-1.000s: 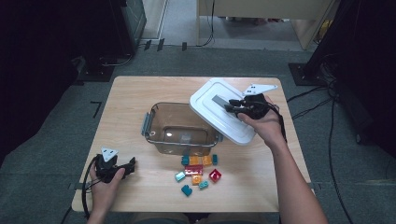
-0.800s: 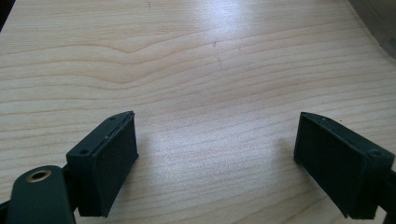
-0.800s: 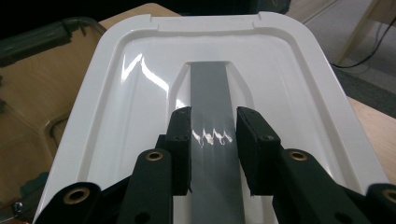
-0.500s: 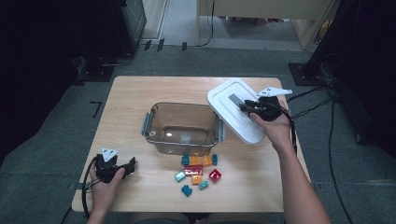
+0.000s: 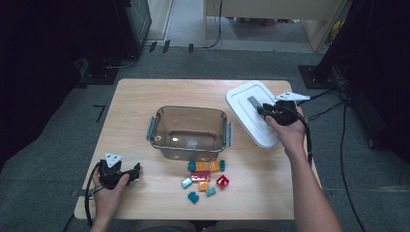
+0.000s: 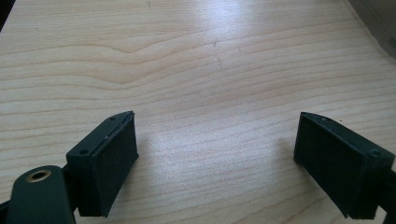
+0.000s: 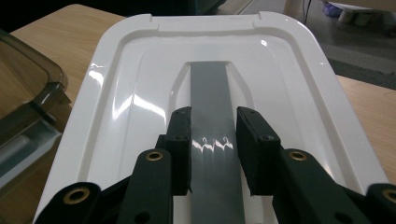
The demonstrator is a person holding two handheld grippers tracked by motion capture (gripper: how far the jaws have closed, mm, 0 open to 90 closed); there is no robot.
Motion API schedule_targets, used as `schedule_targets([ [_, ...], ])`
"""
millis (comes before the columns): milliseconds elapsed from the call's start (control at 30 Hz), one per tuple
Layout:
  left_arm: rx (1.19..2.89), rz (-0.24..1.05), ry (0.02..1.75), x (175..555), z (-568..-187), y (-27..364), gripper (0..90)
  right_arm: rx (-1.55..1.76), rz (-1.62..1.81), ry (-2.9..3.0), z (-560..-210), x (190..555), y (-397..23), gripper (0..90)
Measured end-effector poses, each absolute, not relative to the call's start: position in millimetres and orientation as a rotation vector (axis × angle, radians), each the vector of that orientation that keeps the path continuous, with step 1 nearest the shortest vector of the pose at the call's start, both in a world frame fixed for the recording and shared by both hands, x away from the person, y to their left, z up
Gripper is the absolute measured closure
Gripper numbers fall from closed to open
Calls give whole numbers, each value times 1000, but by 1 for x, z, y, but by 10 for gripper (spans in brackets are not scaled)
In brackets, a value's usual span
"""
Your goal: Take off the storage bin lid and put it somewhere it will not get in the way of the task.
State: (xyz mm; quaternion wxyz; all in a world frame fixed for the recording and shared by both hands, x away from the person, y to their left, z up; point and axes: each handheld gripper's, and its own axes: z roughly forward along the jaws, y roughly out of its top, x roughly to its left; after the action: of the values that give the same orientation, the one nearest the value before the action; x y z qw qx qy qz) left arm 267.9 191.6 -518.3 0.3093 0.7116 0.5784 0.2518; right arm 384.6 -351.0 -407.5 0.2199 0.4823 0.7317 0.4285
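The right gripper (image 5: 265, 110) clasps the grey handle (image 7: 212, 135) of the white lid (image 5: 251, 116), seemingly low over the table (image 5: 140, 104), right of the clear container (image 5: 189, 133). Coloured blocks (image 5: 205, 178) lie nearby. The left gripper (image 6: 215, 163) rests, jaws apart.

Your right gripper (image 5: 265, 110) has carried the white lid (image 5: 251, 116) away from the clear container (image 5: 189, 131). A second ago the lid overlapped the container's right rim; half a second ago it still covered that rim's far corner. Now it lies on the table (image 5: 140, 104) to the right of the container, apart from it and near the table's right edge. Your right hand (image 5: 289, 130) has travelled rightward and lower with it, jaws clamped on the lid's grey handle strip (image 7: 212, 116).
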Motion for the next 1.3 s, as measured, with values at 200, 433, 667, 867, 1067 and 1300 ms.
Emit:
schedule_targets([
  [200, 1881, 665, 1528, 268, -518, 192, 131, 1402, 1172, 1980, -423, 387, -358, 683],
  [433, 1881, 665, 1528, 268, -518, 192, 132, 1470, 1128, 1964, -442, 389, -364, 683],
  [667, 1881, 665, 1528, 268, -518, 192, 131, 1530, 1064, 1954, -463, 392, -368, 682],
  [867, 1880, 664, 1528, 268, -518, 192, 132, 1563, 1029, 1970, -487, 391, -372, 682],
  [1067, 1880, 665, 1528, 268, -518, 192, 132, 1611, 998, 1967, -507, 387, -374, 681],
  [1300, 1882, 663, 1523, 268, -518, 192, 132, 1592, 1028, 1930, -513, 382, -373, 677],
])
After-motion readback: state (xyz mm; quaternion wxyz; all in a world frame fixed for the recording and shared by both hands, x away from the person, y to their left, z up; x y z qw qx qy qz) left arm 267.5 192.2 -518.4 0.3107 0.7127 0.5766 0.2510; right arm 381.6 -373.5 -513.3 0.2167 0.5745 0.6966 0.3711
